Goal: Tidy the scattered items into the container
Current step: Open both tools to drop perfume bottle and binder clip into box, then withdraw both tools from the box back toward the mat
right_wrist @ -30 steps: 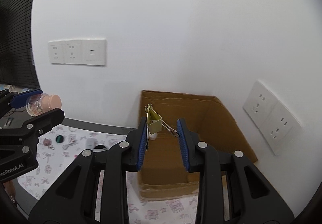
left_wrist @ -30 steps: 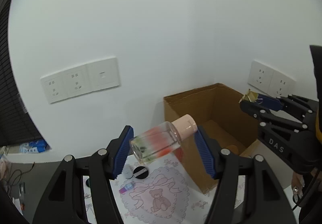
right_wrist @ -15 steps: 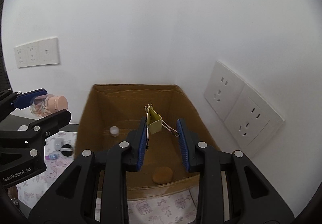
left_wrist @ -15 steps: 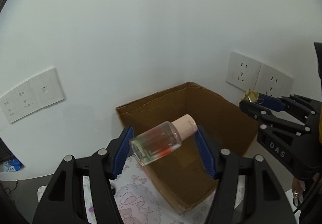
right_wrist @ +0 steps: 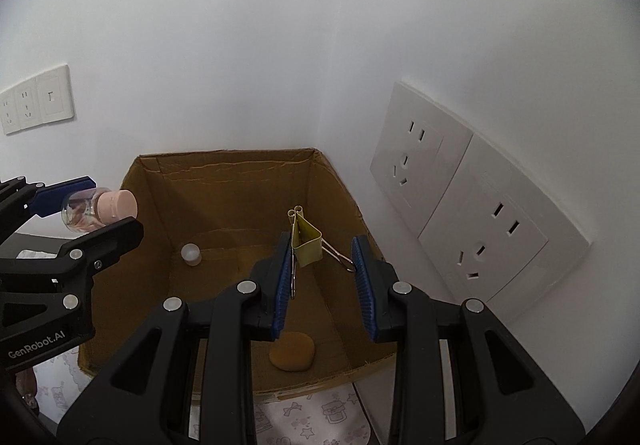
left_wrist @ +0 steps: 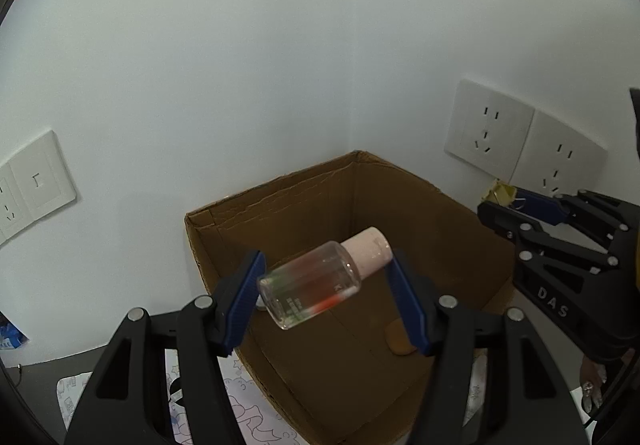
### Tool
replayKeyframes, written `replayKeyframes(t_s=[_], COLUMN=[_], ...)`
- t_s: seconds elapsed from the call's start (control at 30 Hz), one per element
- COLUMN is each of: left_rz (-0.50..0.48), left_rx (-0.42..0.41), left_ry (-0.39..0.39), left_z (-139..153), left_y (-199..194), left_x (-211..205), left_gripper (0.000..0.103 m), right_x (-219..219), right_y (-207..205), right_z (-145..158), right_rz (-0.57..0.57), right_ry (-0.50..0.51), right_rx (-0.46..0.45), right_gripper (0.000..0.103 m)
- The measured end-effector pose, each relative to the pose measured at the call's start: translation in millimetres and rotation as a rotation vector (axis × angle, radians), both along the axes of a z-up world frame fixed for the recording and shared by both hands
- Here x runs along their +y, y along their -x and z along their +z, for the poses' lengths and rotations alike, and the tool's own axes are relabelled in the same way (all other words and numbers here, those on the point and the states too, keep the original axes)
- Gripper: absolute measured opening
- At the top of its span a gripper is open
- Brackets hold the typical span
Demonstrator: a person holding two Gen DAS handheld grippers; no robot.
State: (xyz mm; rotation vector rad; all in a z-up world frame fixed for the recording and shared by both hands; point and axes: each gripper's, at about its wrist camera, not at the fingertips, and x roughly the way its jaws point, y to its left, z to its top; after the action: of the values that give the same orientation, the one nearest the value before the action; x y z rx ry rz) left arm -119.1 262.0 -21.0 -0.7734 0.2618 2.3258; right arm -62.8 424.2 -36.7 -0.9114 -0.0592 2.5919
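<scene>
Left wrist view shows the left tool (left_wrist: 326,285) pinching a small clear bottle (left_wrist: 310,287) lengthwise between its blue pads, the bottle's base against the left pad and its pink cap (left_wrist: 370,251) against the right one, cap end tilted up. Directly beyond and below this tool sits the open cardboard box (left_wrist: 288,205), pushed into the corner of two white walls; on its floor, just past the right pad, lies a flat tan round piece (left_wrist: 398,337), and a small white thing peeks out behind the left pad, too hidden to name. To the right of the tool the right tool (left_wrist: 516,201) reaches in over the box's far right rim, a bit of yellow showing at its tip, with a double wall socket (left_wrist: 524,141) behind it. Below the tool, left of the box, a patterned mat (left_wrist: 244,413) covers the counter. Right wrist view has the right tool (right_wrist: 322,269) closed on a yellow binder clip (right_wrist: 306,241): the clip's body rests against the left pad while one wire handle (right_wrist: 338,255) stretches across to the right pad. Beneath it lies the box interior (right_wrist: 240,213), with a small white ball (right_wrist: 191,253) ahead and to the left, and the tan round piece (right_wrist: 292,356) close under the pads. Off to the left, the left tool (right_wrist: 100,213) holds the bottle (right_wrist: 86,209) just above the box's left wall. A person's fingers (left_wrist: 592,391) show below the right tool.
</scene>
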Motion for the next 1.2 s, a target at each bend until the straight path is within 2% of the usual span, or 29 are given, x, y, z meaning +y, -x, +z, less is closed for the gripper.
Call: replayKeyframes(t_s=[0.17,0.27,0.3,0.33,0.37,0.4,0.5,0.57,0.7,1.07,1.13,1.2], left_rz=[0.001,-0.019,-0.02,-0.021,-0.014,0.005,0.04,0.049,0.076,0.125,0.129,0.126], left_rx=[-0.032,-0.116,-0.148,-0.16,-0.159,-0.146,-0.13,-0.144,-0.161,-0.114,-0.11,-0.117], left_ry=[0.012,0.059,0.094,0.115,0.127,0.137,0.15,0.133,0.136,0.179,0.179,0.168], left_z=[-9,-20,-25,-28,-31,-32,-32,-31,-31,-29,-28,-27], left_y=[10,20,23,24,25,25,26,28,32,31,31,32], left_x=[5,12,16,19,19,18,16,12,7,4,2,0], left_gripper=[0.062,0.062,0.063,0.064,0.068,0.073,0.079,0.08,0.081,0.081,0.081,0.081], right_x=[5,7,8,8,9,8,2,3,1,-7,-9,-10], right_y=[10,13,15,17,18,17,16,21,19,18,18,14], right_z=[-9,-13,-16,-18,-19,-19,-22,-27,-26,-22,-21,-19], right_rz=[0.0,-0.002,-0.006,-0.01,-0.019,-0.038,-0.032,-0.028,-0.019,0.003,-0.001,-0.002], right_ry=[0.009,0.026,0.038,0.047,0.05,0.034,0.02,0.022,0.019,-0.001,-0.008,-0.014], right_rx=[-0.014,-0.024,-0.033,-0.039,-0.035,-0.031,-0.036,-0.037,-0.039,-0.042,-0.041,-0.031], right_gripper=[0.03,0.031,0.044,0.07,0.083,0.089,0.09,0.09,0.09,0.09,0.096,0.098])
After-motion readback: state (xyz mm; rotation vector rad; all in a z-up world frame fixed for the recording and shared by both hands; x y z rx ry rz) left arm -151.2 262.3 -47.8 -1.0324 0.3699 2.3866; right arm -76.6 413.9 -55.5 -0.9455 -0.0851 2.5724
